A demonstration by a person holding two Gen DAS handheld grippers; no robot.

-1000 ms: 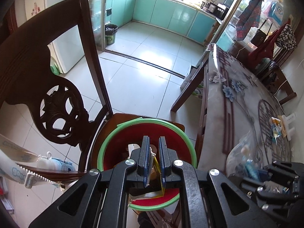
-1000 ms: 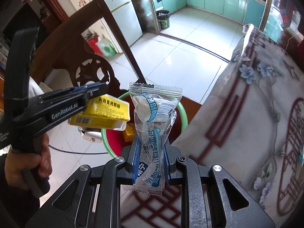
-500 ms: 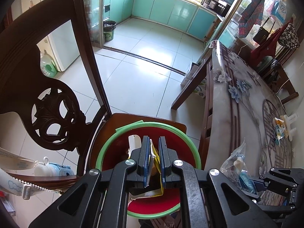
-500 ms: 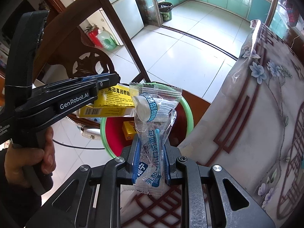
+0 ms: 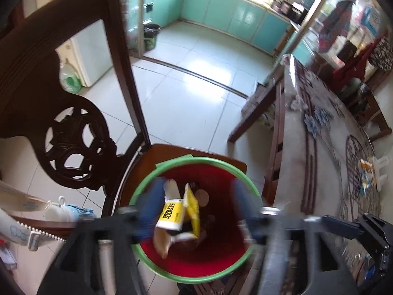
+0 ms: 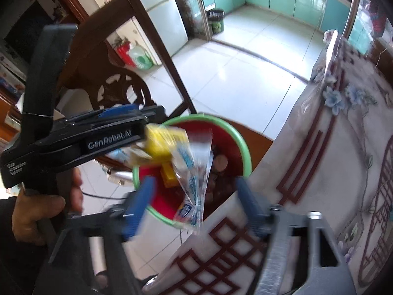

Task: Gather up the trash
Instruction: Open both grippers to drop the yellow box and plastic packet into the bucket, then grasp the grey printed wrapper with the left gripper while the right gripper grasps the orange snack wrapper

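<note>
- One tiled floor runs back to a kitchen with teal cabinets; one dark bin stands by the doorway.
- One tabletop under a flowered cover fills the right side.
- One carved wooden chair carries one red bucket with a green rim on its seat, just beside the tabletop edge.
- Two tools: the left tool and the right tool have both just been opening, fingers now apart, blurred.
- One yellow box is loose between the left fingers, over the bucket.
- One clear wrapper is loose between the right fingers, over the bucket's near rim.
</note>
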